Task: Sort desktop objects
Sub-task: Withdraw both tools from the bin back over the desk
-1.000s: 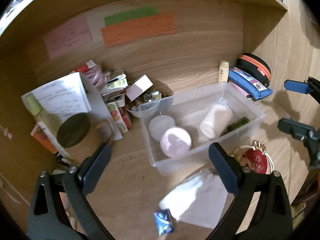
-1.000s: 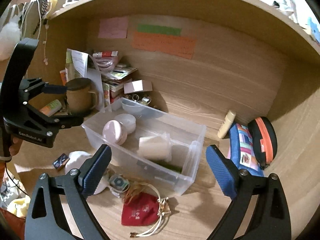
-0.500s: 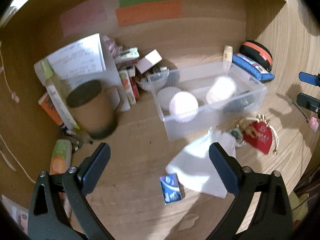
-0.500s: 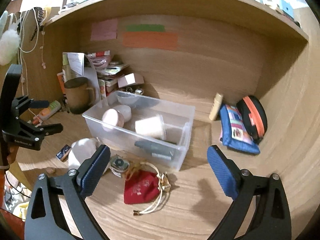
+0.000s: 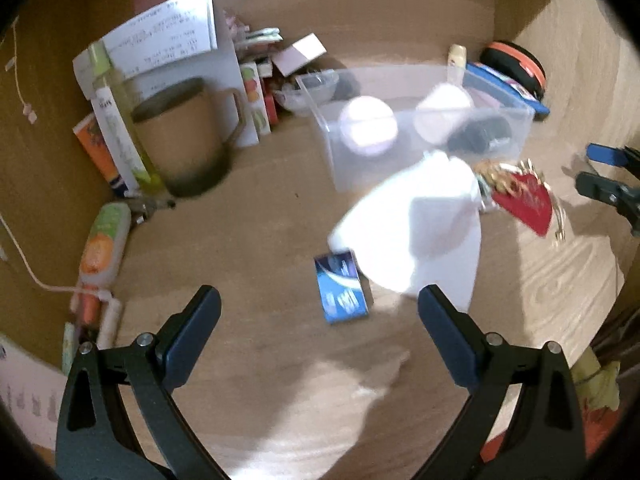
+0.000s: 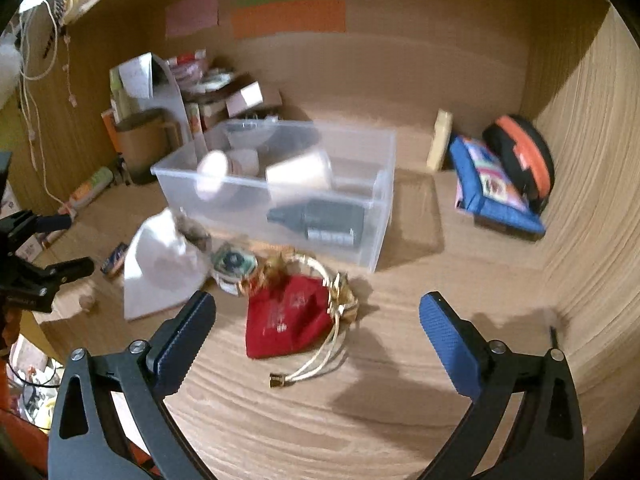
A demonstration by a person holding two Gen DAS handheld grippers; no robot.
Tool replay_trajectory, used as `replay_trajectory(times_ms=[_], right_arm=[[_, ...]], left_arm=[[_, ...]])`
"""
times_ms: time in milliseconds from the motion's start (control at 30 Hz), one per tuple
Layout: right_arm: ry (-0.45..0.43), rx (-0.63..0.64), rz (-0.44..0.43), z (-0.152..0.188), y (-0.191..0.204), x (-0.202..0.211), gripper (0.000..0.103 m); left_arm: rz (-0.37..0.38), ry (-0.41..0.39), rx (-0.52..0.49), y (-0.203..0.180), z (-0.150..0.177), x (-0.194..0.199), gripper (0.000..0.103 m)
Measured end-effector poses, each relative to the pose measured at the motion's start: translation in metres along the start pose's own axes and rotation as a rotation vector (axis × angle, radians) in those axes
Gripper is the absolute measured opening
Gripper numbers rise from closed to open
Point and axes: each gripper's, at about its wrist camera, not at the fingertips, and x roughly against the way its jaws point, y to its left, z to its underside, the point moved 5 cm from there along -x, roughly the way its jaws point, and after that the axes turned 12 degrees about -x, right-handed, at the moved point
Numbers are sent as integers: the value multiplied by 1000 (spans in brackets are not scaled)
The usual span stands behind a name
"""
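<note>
While both grippers' jaws gape empty, the red pouch (image 6: 292, 320) lies before the right gripper (image 6: 316, 332) — untouched.

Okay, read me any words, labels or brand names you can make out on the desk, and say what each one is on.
None can be read.
White sheet: handwritten lines, too blurred.
Blue box: white print, blurred.
Red pouch: pale print, blurred.
Green tube: a short dark word, unclear.
Orange note: no legible writing.

Red drawstring pouch (image 6: 288, 322) lies flat — beside clear bin (image 6: 372, 216).
</note>
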Motion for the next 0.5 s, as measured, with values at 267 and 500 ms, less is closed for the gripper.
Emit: replay_trajectory(times_ms=[267,500], right_arm=[[75,-46,-22,11,-3,-23,102],[124,-50,-4,15,-2,-41,102]], left_arm=[[26,3,-10,-18,19,0,100],[60,19,45,-15,29,-3,83]])
